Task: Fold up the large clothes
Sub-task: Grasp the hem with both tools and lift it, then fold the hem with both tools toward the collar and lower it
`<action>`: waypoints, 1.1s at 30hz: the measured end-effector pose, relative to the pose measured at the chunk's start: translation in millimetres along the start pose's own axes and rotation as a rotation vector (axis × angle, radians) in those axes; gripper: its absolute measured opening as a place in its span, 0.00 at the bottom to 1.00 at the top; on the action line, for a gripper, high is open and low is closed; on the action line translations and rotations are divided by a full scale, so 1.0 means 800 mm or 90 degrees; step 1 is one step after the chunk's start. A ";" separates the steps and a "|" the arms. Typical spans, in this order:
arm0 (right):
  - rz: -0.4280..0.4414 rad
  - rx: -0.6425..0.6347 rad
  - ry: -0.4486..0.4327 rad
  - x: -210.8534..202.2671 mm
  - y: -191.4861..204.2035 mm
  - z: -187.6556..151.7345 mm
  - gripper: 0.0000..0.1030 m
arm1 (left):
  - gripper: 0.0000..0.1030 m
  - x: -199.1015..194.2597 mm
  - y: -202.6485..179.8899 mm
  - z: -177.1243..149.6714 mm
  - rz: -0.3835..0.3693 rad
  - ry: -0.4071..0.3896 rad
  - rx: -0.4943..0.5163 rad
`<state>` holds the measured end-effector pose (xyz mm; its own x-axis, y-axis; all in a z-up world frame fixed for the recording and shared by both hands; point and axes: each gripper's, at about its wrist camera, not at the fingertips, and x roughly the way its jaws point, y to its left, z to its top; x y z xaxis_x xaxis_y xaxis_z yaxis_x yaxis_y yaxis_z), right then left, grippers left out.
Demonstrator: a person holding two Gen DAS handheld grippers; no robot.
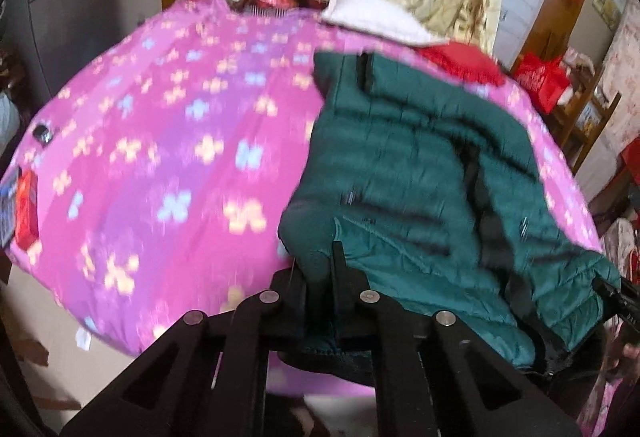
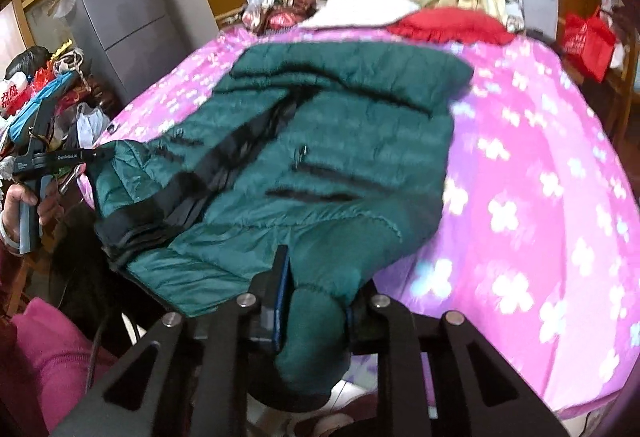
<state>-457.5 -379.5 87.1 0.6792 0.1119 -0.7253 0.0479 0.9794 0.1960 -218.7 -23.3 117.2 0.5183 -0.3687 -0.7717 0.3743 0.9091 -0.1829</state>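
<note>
The green jacket (image 2: 340,141) lay spread on the bed (image 1: 160,141), over the pink flowered cover, collar end toward the pillows and hem toward the person. No real fold showed yet: the body was flat and full length, front side up with its dark zip line running down the middle. One sleeve looked laid across the chest, though blur made that hard to call.

The left tool (image 1: 320,277) was pressed together on a bunch of hem fabric at the near corner, cloth squeezed between its fingers. The right tool (image 2: 316,297) pinched the other near corner, a thick roll of green cloth filling the gap between its fingers, so they stood a little apart around it. In the right view the left tool and the hand gripping it showed at the far left edge, the hem slung between the two tools.

So, a judgement: both bottom corners were secured and the hem hung off the bed edge, ready to be carried up toward the collar. That first fold was still to do, as was any second fold to make it compact.
</note>
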 end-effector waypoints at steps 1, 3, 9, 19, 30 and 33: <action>-0.005 -0.002 -0.010 -0.003 0.001 0.006 0.21 | 0.00 -0.003 -0.003 0.009 -0.002 -0.015 -0.001; -0.021 -0.001 -0.039 -0.011 0.000 0.022 0.21 | 0.00 -0.006 -0.009 0.025 -0.003 -0.036 -0.003; -0.042 0.017 -0.092 -0.020 -0.009 0.066 0.21 | 0.00 -0.005 -0.025 0.072 0.003 -0.083 -0.008; -0.046 0.053 -0.127 -0.012 -0.039 0.117 0.21 | 0.00 0.013 -0.043 0.120 0.033 -0.121 -0.007; -0.072 0.082 -0.135 0.030 -0.082 0.191 0.21 | 0.00 0.054 -0.055 0.187 0.052 -0.139 -0.022; -0.086 0.083 -0.133 0.043 -0.095 0.216 0.21 | 0.00 0.069 -0.057 0.208 0.062 -0.145 -0.025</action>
<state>-311.1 -479.4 161.4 0.7963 -0.0686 -0.6010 0.2333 0.9515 0.2005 -79.1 -117.3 184.7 0.7121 -0.3085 -0.6306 0.2854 0.9479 -0.1414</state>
